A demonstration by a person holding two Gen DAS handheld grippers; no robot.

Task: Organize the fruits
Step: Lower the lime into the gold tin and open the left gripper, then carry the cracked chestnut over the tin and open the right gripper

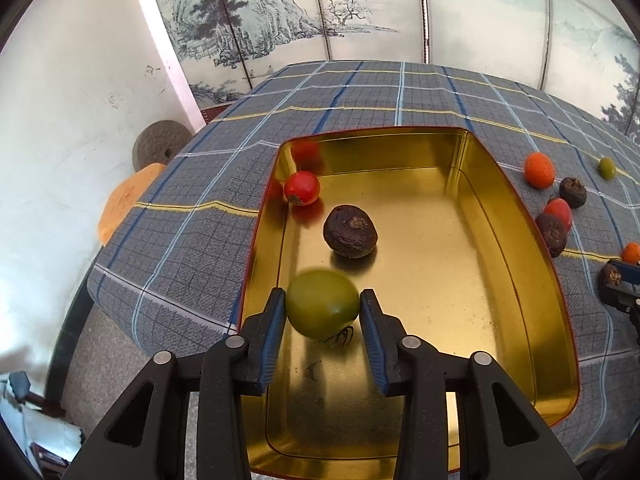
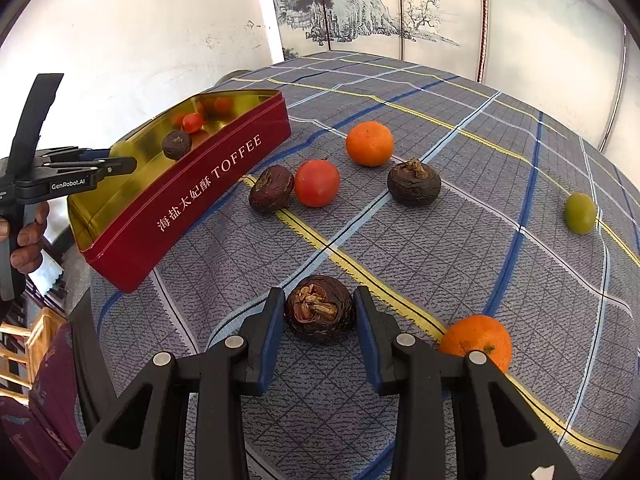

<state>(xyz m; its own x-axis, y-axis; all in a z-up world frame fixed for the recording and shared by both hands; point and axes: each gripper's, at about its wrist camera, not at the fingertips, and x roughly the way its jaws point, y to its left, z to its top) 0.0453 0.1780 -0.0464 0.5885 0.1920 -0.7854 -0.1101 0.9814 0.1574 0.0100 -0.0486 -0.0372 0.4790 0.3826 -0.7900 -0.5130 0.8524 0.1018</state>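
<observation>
Left tool (image 1: 322,312) over the near end of the gold-lined toffee tin (image 1: 520,216), pads against both sides of a smooth, round green fruit (image 1: 322,309), slightly blurred; whether clamped or just loosened, hard to tell. Farther inside the tin, a wrinkled dark brown fruit (image 1: 350,231) and a glossy red one (image 1: 302,188).

Right tool (image 2: 320,311) low over the plaid worktop (image 2: 460,240), closed around a dark, cracked brown fruit (image 2: 320,308). Beyond on the cloth: two oranges (image 2: 369,143), a red fruit (image 2: 317,183), two more brown ones (image 2: 414,182), one green (image 2: 579,213).
</observation>
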